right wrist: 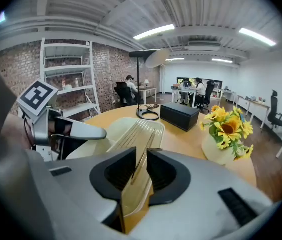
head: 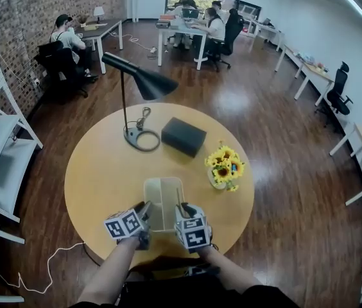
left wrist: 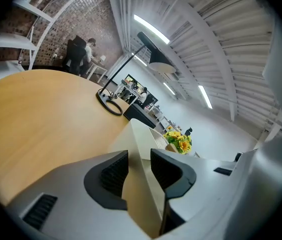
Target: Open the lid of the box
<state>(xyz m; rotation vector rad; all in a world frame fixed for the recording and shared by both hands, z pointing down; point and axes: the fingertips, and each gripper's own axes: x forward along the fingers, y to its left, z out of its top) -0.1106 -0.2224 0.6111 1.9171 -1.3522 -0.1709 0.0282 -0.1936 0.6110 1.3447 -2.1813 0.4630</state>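
A pale translucent box (head: 157, 199) stands on the round wooden table (head: 101, 172) near its front edge. Its ribbed lid (right wrist: 140, 132) is swung up on edge along the box's right side and shows as a thin line, the lid (head: 178, 201), in the head view. My left gripper (head: 144, 209) is shut on the box's left wall; the box (left wrist: 142, 138) fills the gap between the jaws of the left gripper (left wrist: 139, 166). My right gripper (head: 182, 209) is shut on the lid's near edge, the plastic pinched between the jaws of the right gripper (right wrist: 141, 166).
A black desk lamp (head: 137, 82) with a coiled cord stands at the table's back. A black case (head: 183, 136) lies beside it. A small vase of sunflowers (head: 224, 167) stands right of the box. People sit at desks far behind.
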